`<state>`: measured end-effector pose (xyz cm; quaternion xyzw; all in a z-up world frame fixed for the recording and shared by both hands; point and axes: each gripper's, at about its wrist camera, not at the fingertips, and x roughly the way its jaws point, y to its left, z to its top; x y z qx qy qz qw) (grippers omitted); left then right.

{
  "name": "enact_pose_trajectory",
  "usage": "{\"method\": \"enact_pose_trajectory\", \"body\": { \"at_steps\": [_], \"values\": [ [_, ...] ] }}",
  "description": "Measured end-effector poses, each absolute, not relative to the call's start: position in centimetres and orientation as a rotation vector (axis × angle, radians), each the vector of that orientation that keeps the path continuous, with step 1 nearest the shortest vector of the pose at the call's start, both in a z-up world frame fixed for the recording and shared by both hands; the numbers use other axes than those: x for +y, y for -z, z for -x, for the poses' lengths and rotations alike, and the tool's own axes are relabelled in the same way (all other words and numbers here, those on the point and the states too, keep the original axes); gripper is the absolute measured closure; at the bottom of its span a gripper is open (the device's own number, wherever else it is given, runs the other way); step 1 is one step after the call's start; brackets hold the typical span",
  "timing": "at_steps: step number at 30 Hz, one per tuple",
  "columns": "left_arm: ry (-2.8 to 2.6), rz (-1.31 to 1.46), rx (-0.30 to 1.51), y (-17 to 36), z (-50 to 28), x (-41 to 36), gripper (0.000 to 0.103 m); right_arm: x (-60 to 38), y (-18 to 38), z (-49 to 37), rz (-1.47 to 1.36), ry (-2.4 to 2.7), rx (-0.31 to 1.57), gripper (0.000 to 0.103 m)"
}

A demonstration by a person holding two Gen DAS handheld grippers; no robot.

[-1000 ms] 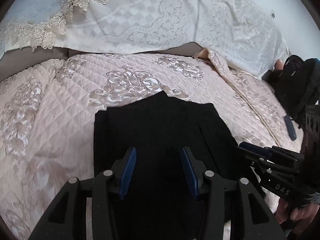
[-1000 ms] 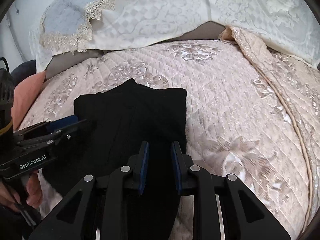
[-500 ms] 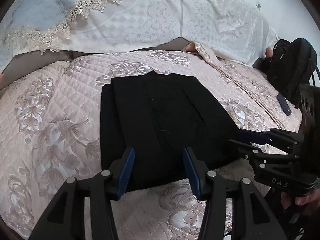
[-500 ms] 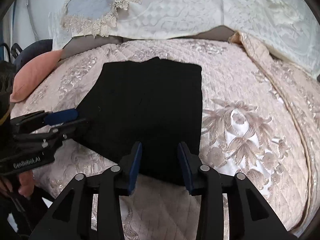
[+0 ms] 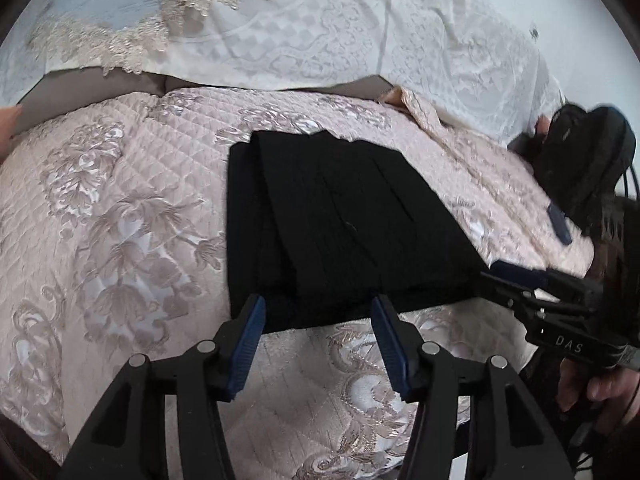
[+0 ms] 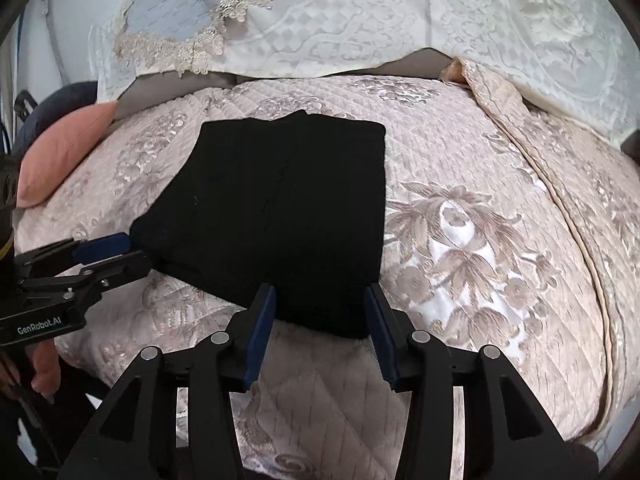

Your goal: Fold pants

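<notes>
The black pants (image 5: pixel 340 228) lie folded into a flat rectangle on the pink quilted bedspread (image 5: pixel 120 220); they also show in the right wrist view (image 6: pixel 276 216). My left gripper (image 5: pixel 318 310) is open and empty, just short of the pants' near edge. My right gripper (image 6: pixel 320 298) is open and empty, its tips at the pants' near right corner. Each gripper shows from the side in the other's view, the right one (image 5: pixel 516 276) and the left one (image 6: pixel 108 252), both beside the pants.
White lace pillows (image 5: pixel 300 28) lie at the head of the bed. A black bag (image 5: pixel 584 160) and a dark blue object (image 5: pixel 559 224) sit at the bed's right edge. A pink cushion (image 6: pixel 64 152) lies at the left edge.
Both grippers pulled back from over the pants toward the bed's near edge. My right gripper opened wider. The folded pants stayed flat on the bedspread.
</notes>
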<state>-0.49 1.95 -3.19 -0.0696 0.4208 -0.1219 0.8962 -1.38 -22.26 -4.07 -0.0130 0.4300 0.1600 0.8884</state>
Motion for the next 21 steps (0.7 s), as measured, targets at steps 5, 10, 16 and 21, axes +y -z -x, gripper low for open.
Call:
{"method": "enact_pose_trajectory", "body": {
  "at_steps": [5,10,16,21],
  "values": [
    [0.269,0.238,0.881,2.8,-0.1,3.1,0.045,-23.4,3.9,1.8,-0.031,-0.323,0.897,0.057],
    [0.312,0.254,0.875,2.4,-0.7,1.8,0.045,-23.9,4.0,1.8,-0.050,-0.305,0.896,0.057],
    [0.266,0.322,0.943,4.0,-2.0,2.0,0.059,-24.4,3.1,1.6,-0.094,-0.298,0.857,0.057],
    [0.247,0.291,0.923,3.6,-1.6,2.2,0.076,-23.8,3.2,1.1,-0.102,-0.315,0.846,0.057]
  ]
}}
